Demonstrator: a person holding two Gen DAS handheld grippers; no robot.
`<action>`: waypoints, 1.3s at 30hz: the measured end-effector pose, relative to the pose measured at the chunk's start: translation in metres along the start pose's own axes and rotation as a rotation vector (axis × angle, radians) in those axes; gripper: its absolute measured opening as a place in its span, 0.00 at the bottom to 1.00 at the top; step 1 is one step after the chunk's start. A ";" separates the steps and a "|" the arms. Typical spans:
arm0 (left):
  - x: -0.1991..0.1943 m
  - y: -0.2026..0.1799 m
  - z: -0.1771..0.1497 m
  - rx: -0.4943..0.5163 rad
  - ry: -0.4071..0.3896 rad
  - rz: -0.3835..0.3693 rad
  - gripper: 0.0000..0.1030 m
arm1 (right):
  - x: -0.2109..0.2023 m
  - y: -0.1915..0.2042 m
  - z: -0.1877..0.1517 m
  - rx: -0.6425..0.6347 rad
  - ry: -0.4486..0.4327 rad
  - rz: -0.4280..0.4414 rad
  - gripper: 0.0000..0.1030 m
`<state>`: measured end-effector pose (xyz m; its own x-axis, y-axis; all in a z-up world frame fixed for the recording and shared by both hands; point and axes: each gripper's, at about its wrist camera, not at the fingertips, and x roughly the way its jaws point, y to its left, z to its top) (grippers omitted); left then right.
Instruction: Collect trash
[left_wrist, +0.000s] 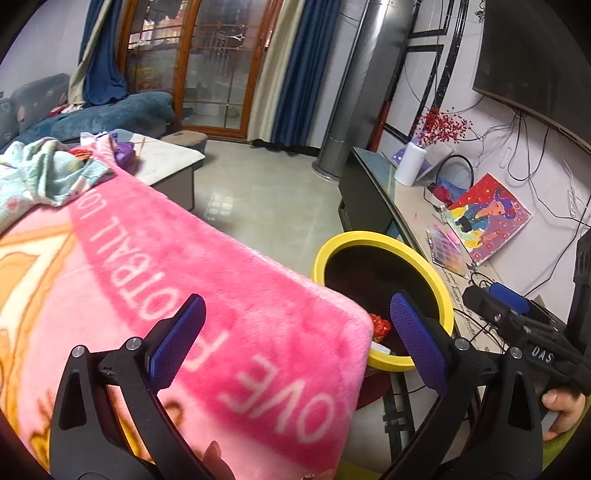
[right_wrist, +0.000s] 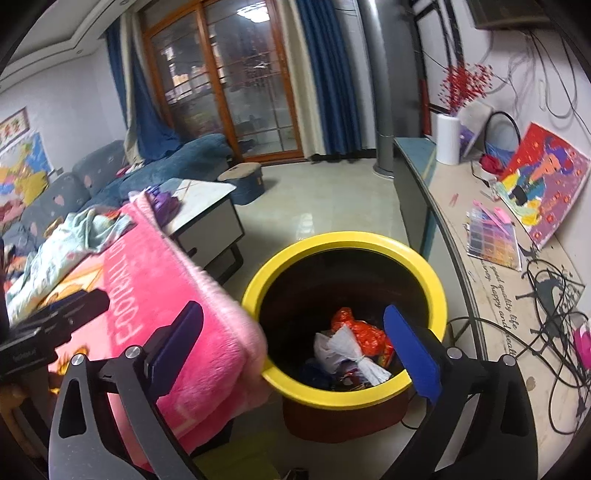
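A bin with a yellow rim (right_wrist: 343, 240) and dark red body stands on the floor beside a pink blanket (right_wrist: 166, 295). Inside lie a white knotted plastic bag (right_wrist: 345, 347) and a red-orange wrapper (right_wrist: 356, 326). My right gripper (right_wrist: 293, 314) hovers over the bin's near edge, open, with nothing between its blue pads. My left gripper (left_wrist: 295, 306) is open above the pink blanket (left_wrist: 184, 277), empty too. In the left wrist view the bin's rim (left_wrist: 369, 238) shows past the blanket's corner, with the red wrapper (left_wrist: 380, 326) peeking out. The right gripper's body (left_wrist: 517, 317) and a hand (left_wrist: 561, 406) appear at the right.
A long low bench (right_wrist: 461, 206) on the right carries a painting (right_wrist: 543, 184), a colour tray, a white vase (right_wrist: 447, 138) and tangled cables (right_wrist: 546, 325). A marble-top coffee table (right_wrist: 207, 206), a blue sofa and a round stool (right_wrist: 243, 181) stand to the left and behind. Crumpled cloth (left_wrist: 48, 173) lies on the blanket.
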<state>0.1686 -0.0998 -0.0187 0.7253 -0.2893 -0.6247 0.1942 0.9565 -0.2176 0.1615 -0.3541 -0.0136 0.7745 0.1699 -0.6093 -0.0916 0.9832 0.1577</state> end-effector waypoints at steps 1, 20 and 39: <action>-0.004 0.003 -0.001 -0.002 -0.005 0.006 0.89 | -0.001 0.004 -0.002 -0.005 0.001 0.001 0.93; -0.081 0.050 -0.030 -0.031 -0.115 0.120 0.89 | -0.038 0.086 -0.041 -0.104 -0.156 0.035 0.94; -0.127 0.055 -0.073 0.001 -0.260 0.175 0.89 | -0.077 0.102 -0.066 -0.152 -0.341 0.009 0.94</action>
<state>0.0391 -0.0126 -0.0059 0.8923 -0.1009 -0.4400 0.0516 0.9911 -0.1227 0.0510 -0.2629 -0.0016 0.9350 0.1720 -0.3102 -0.1713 0.9848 0.0296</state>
